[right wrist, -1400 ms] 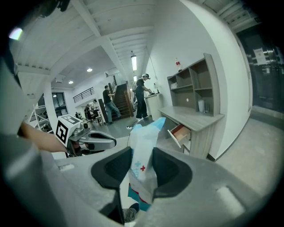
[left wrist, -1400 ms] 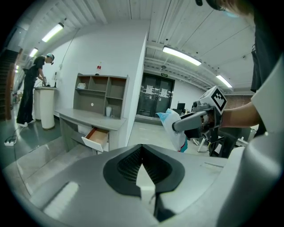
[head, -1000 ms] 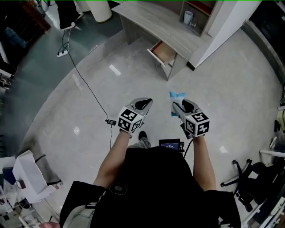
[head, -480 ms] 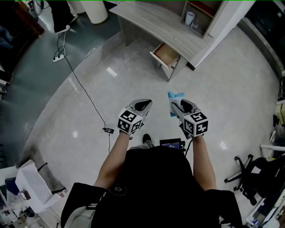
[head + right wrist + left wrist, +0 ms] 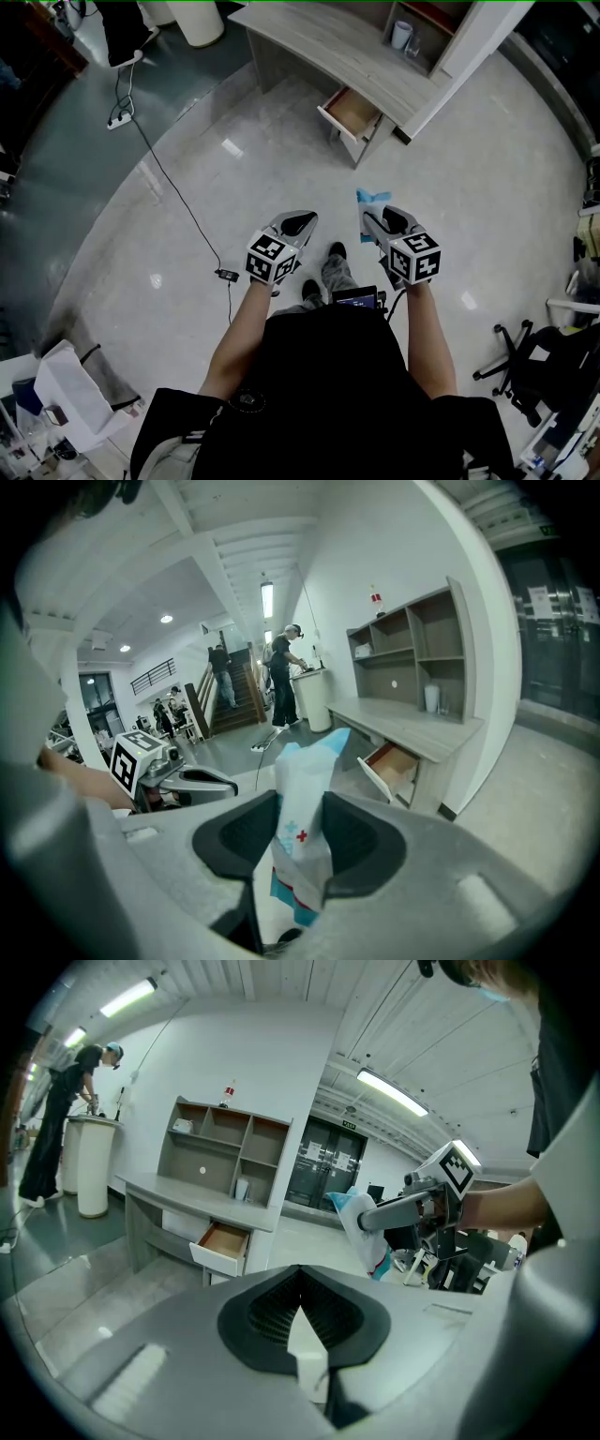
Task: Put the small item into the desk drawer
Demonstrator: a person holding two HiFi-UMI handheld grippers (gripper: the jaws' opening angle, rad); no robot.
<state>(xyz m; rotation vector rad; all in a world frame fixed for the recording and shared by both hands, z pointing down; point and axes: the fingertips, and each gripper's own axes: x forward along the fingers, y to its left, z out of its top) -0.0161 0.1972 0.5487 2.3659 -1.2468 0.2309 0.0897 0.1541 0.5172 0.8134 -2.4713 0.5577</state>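
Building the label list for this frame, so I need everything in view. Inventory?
Desk: 1, grey wood, top of head view.
Drawer: 1, brown inside, open, at the desk's near end.
Shelf: 1, grey, on the desk.
Cup: 1, white, in the shelf.
Packet: 1, white and blue, in the right tongs.
Cable: 1, black, across the floor at left.
Power strip: 1, white, at the cable's far end.
Chair: 1, black, right edge.
Left tongs: 1, grey, shut, empty.
Right tongs: 1, grey, shut on the packet.
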